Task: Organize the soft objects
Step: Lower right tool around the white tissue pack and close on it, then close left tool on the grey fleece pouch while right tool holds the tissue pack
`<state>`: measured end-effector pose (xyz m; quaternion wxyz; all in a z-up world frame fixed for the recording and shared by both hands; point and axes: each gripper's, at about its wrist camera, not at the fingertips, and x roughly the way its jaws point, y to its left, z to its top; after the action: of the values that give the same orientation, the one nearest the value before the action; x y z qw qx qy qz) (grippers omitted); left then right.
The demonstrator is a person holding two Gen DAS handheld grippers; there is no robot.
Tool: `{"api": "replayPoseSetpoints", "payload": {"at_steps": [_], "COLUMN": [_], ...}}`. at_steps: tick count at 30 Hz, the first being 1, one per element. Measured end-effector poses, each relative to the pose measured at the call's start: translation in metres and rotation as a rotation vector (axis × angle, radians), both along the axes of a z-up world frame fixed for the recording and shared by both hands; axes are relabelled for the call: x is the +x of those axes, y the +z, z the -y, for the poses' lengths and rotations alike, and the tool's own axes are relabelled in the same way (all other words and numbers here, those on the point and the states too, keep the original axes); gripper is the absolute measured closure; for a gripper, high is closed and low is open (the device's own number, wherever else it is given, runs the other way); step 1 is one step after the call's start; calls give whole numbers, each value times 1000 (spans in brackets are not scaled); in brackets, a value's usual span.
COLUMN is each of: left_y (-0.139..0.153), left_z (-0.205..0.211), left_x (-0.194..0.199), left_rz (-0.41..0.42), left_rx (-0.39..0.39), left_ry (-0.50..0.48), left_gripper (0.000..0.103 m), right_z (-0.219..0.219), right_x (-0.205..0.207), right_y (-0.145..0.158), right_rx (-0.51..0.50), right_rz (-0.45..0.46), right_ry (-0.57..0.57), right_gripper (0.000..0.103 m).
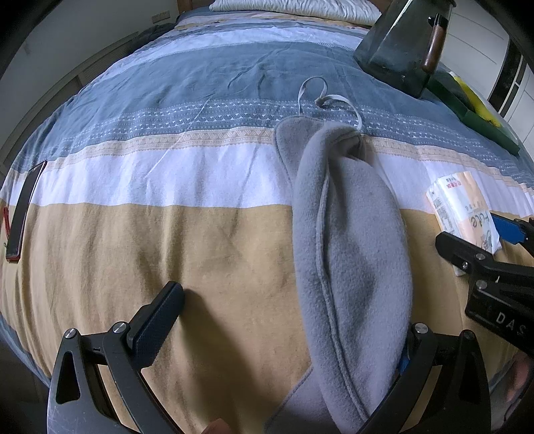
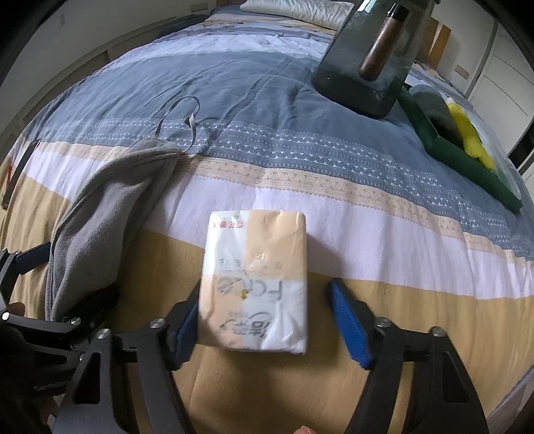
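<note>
A grey fleece piece with a white elastic strap lies lengthwise on the striped bedspread. My left gripper straddles its near end, open wide. The left finger rests on the bedspread, well apart from the fleece, and the right finger is hidden behind the cloth. A cream and white tissue pack lies between the fingers of my right gripper. The left pad sits against the pack's edge, while the blue right pad stands clear of it, so this gripper is open.
A dark green tray holding a yellow cloth and a dark one sits at the far right. A dark glass container with a wooden handle stands behind. A phone lies at the left edge, a pillow at the head.
</note>
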<state>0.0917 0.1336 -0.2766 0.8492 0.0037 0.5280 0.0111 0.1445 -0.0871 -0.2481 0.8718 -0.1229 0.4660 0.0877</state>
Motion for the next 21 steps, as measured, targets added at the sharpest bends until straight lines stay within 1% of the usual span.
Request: {"api": "replayPoseSetpoints", "payload": {"at_steps": [4, 6, 21], "left_y": [0, 0, 0], "left_z": [0, -1, 1], "left_x": [0, 0, 0], "left_rz": [-2, -2, -7], "left_rx": [1, 2, 4], "left_ry": [1, 1, 5], "left_gripper": [1, 1, 1], "right_z": [0, 1, 9], "right_x": [0, -1, -6], "right_y": [0, 0, 4], "right_rx": [-13, -14, 1], "right_rz": [7, 10, 17], "right_ry": [6, 6, 17], "right_gripper": [48, 50, 51]}}
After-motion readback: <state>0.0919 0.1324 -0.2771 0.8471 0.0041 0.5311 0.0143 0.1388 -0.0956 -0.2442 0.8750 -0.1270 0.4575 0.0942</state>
